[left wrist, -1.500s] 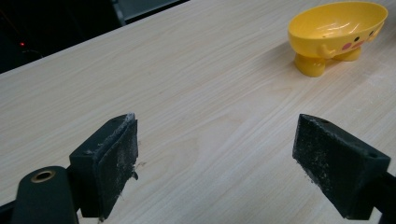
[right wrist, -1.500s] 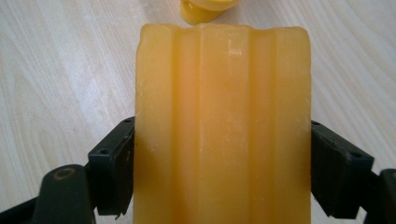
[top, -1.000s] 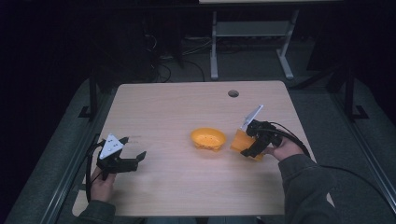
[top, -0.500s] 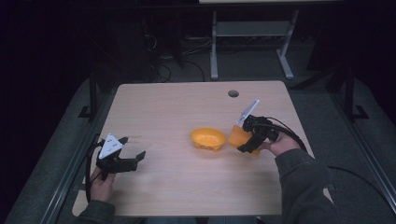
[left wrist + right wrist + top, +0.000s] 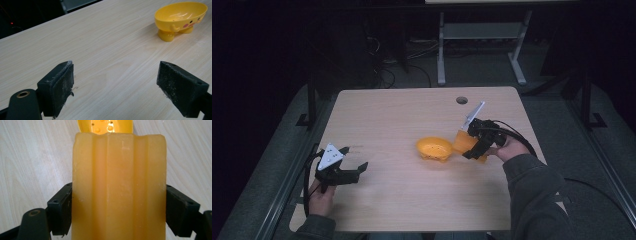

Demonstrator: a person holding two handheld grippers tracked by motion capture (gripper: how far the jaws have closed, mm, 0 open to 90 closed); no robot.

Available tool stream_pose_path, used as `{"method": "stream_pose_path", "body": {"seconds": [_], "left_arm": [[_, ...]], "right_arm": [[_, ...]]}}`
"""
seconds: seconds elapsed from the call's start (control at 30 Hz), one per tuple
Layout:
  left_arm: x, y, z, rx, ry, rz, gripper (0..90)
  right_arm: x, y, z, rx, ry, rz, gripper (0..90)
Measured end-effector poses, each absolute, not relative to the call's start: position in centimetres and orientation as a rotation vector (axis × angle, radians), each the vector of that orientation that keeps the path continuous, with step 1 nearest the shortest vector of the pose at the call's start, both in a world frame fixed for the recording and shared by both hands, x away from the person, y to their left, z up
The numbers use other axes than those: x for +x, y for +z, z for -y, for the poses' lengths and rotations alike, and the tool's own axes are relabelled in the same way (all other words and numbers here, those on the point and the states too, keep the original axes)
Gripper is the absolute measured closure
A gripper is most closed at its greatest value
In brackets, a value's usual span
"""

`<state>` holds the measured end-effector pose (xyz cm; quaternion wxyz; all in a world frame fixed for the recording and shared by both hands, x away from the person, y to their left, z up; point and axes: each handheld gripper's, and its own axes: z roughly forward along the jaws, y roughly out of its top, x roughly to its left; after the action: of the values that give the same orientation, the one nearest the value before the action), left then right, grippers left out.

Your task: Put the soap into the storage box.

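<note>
- Left gripper (image 5: 349, 169) sits near the table's (image 5: 402, 115) front-left edge, jaws spread wide, holding nothing.
- Right gripper (image 5: 477, 145) clamps an orange soap bar (image 5: 119, 187) just beside the yellow soap dish (image 5: 434, 148), mid-table.
- Bare tabletop stretches beyond.

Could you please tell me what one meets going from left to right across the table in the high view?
Left gripper → yellow soap dish → orange soap bar, clamped in the right gripper.
</note>
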<state>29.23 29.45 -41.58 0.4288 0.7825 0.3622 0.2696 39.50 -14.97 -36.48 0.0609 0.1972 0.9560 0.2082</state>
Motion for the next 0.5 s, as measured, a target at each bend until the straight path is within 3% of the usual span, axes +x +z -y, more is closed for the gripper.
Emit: {"method": "stream_pose_path", "body": {"seconds": [0.5], "left_arm": [[29.24, -41.57, -29.47, 1.951, 0.672, -0.905, 13.4]], "right_arm": [[40.28, -36.27, 13.99, 0.577, 0.613, -2.908, 20.6]]}}
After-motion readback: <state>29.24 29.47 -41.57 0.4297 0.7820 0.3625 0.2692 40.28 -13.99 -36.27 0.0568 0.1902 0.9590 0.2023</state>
